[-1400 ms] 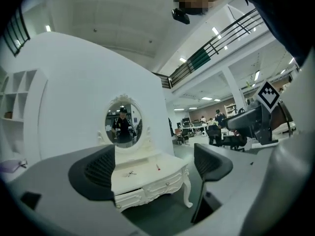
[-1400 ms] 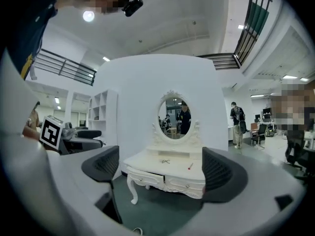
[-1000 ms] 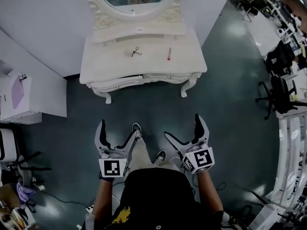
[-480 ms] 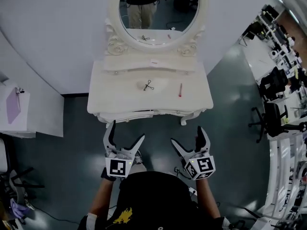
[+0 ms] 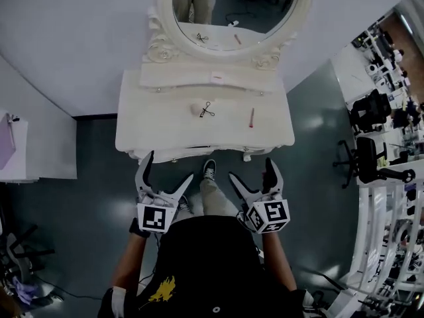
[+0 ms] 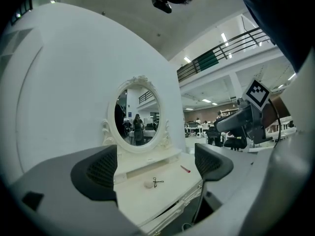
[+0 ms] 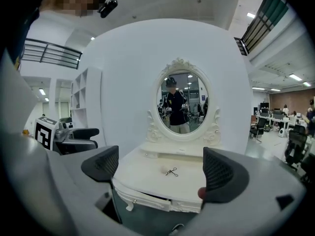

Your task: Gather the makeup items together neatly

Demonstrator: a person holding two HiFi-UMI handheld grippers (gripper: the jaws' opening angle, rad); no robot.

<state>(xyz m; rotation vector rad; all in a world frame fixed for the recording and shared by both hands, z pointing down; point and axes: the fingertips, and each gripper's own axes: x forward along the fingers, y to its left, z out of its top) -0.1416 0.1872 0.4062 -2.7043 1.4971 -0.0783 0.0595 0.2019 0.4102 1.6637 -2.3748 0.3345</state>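
Observation:
On a white dressing table (image 5: 152, 128) lie a black eyelash curler (image 5: 207, 109), a small white puff (image 5: 196, 109) right beside it and a red stick (image 5: 252, 117) farther right. The left gripper view has the curler (image 6: 157, 182), the puff (image 6: 149, 184) and the stick (image 6: 185, 169). In the right gripper view the curler (image 7: 172, 172) shows, and the stick (image 7: 201, 192) peeks from behind a jaw. My left gripper (image 5: 169, 166) and right gripper (image 5: 250, 168) hang open and empty just short of the table's front edge. The right jaws have just been closing slightly on nothing.
An oval mirror (image 5: 232, 5) stands at the table's back against a white wall. A white cabinet (image 5: 26, 151) is at the left. Office chairs (image 5: 371, 111) and desks line the right side. My shoe (image 5: 209, 169) is on the dark floor between the grippers.
I have walked up to the dressing table. It was well ahead of both grippers and now lies just beyond their tips. Both grippers travelled forward together.

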